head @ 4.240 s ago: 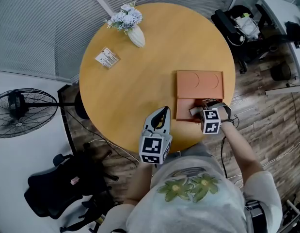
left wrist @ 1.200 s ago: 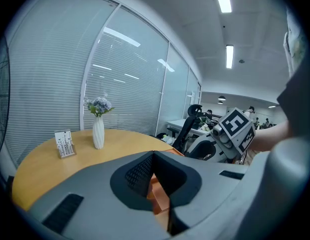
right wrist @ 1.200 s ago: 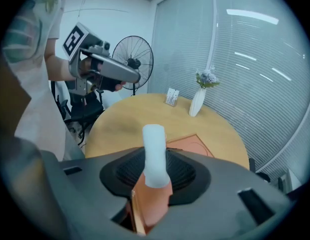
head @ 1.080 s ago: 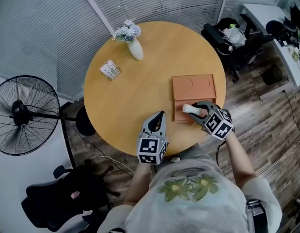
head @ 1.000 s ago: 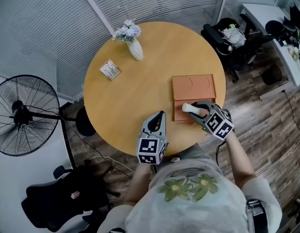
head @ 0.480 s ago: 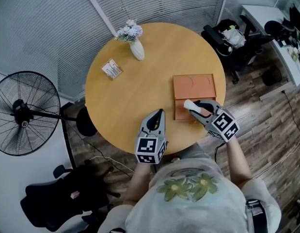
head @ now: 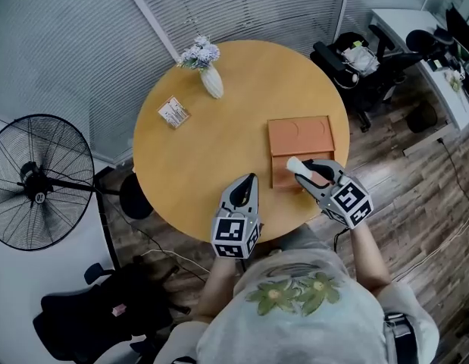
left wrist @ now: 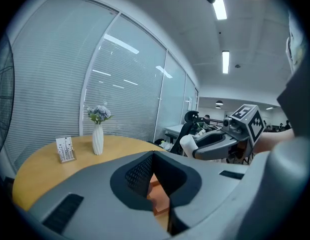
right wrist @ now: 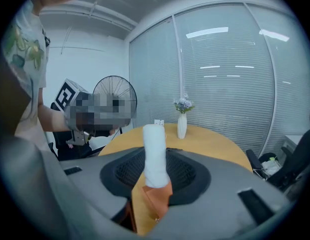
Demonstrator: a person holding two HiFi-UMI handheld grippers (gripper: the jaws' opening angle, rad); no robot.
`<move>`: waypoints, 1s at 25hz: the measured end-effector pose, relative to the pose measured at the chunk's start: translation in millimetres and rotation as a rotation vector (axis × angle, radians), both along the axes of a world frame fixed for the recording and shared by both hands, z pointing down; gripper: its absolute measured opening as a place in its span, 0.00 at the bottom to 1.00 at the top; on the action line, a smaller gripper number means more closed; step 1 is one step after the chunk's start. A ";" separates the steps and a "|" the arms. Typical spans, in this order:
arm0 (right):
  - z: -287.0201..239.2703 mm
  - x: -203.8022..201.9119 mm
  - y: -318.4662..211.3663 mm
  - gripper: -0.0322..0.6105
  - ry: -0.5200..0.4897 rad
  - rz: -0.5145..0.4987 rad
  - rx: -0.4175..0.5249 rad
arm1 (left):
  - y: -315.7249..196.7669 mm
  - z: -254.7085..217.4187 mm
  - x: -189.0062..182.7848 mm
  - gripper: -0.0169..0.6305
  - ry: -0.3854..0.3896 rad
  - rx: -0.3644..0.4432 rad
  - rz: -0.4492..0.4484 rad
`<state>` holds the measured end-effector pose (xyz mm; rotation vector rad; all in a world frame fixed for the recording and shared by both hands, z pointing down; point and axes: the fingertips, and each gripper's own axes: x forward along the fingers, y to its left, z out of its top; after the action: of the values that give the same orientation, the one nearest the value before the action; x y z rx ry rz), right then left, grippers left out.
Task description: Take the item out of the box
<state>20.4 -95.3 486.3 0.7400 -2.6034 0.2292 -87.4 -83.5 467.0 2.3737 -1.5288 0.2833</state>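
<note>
Right gripper (head: 308,171): at the lower right of the head view, jaws pinched on a white cylindrical item (head: 297,164). The item stands upright between the pads in the right gripper view.

Item: held in the air over the near half of the orange box (head: 282,177), apart from the box floor. In the left gripper view it is seen well above table level. An orange patch shows below the item in the right gripper view, and whether it is the box or part of the item cannot be told.

Box: open, at the right of the round wooden table (head: 219,131), with its lid (head: 298,136) laid flat on the far side.

Left gripper (head: 251,179): at the lower centre of the head view, near the table's front edge. Its jaws are pressed together with nothing between them.

Bystanders: a white vase of flowers (head: 210,73) and a small card stand (head: 173,112), both at the upper left of the table, well apart from the box.

Step in hand: judged to be the carrying-out, with the item gripped and clear of the box.

Next move: the item is to be carried sideways past the box wall to bare table. It is then to be lowered until it rests, and only then are the jaws to be spread.
</note>
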 end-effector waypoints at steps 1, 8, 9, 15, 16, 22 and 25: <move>-1.3 0.5 1.8 0.27 -0.006 0.006 0.000 | 1.2 0.1 0.7 0.03 0.000 -0.001 0.002; -10.2 7.4 13.5 0.26 -0.070 0.058 0.011 | 9.4 -0.9 10.2 0.03 -0.001 0.002 0.021; -11.2 9.1 14.4 0.26 -0.077 0.069 0.013 | 10.8 -0.7 11.3 0.03 -0.001 0.002 0.023; -18.6 19.4 20.0 0.26 -0.118 0.117 0.013 | 18.4 -2.1 17.4 0.03 0.000 0.006 0.033; -19.3 20.7 21.4 0.26 -0.122 0.120 0.012 | 19.5 -2.4 18.6 0.03 0.001 0.007 0.034; -19.7 26.7 30.0 0.25 -0.155 0.138 0.003 | 25.6 -0.6 27.1 0.03 0.005 0.017 0.049; -19.8 29.7 32.8 0.25 -0.161 0.155 -0.004 | 30.5 0.5 28.3 0.03 0.004 0.010 0.048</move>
<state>50.0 -62.6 466.5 0.9595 -2.6962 0.3531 -59.2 -53.0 467.5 2.4205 -1.4762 0.2818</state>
